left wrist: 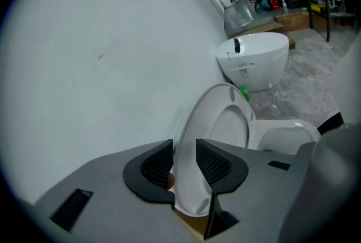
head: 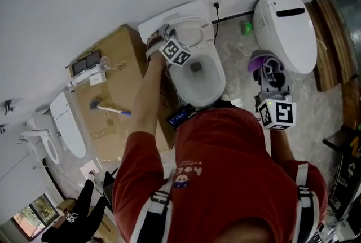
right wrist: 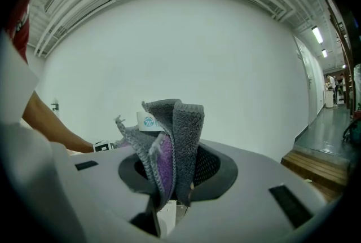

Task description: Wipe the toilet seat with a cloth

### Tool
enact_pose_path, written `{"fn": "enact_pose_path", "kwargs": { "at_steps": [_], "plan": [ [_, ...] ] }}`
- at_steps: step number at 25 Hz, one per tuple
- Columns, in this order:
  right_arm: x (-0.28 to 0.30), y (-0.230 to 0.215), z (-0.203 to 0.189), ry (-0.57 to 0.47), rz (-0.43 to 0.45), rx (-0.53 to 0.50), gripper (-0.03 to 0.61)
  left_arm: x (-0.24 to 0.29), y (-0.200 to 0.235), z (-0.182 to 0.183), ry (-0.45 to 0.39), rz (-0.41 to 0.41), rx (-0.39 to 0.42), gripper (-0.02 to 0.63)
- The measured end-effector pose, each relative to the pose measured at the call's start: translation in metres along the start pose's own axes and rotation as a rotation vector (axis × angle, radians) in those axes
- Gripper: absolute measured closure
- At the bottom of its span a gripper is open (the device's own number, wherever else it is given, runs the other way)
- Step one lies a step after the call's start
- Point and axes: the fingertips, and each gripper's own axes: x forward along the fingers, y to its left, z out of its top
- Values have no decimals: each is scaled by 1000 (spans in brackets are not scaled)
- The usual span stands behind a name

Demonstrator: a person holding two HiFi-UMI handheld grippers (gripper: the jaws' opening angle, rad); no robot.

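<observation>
White wall [left wrist: 113, 56] behind. L gripper [left wrist: 185, 164]: jaws apart, straddling raised toilet seat [left wrist: 223, 123], not squeezing it. R gripper [head: 271, 73] clamped on cloth [right wrist: 169, 135], held well off bowl [head: 200, 75]. Wiping prob not begun; all still to do.

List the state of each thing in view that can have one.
toilet bowl: uncovered
toilet seat: raised, off the toilet bowl
left gripper: fingers apart, astride the toilet seat's rim
cloth: bunched, standing up between the fingers
right gripper: fingers shut on the cloth
second toilet: lid closed
brush: lying flat on the cardboard box
</observation>
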Motion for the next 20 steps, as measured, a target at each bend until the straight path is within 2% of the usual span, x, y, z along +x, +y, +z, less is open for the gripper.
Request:
{"fn": "enact_pose_path", "kwargs": {
  "at_steps": [5, 9, 15, 20],
  "plan": [
    [-8, -6, -2, 2, -14, 5, 492, 4, 4, -2, 24, 24, 33, 485],
    [-13, -4, -1, 0, -27, 19, 492, 1, 9, -3, 12, 52, 27, 558],
    [-20, 2, -3, 14, 14, -12, 492, -8, 2, -3, 9, 15, 52, 561],
    [-18, 17, -2, 19, 56, -4, 492, -28, -15, -2, -18, -57, 44, 560]
  ]
}}
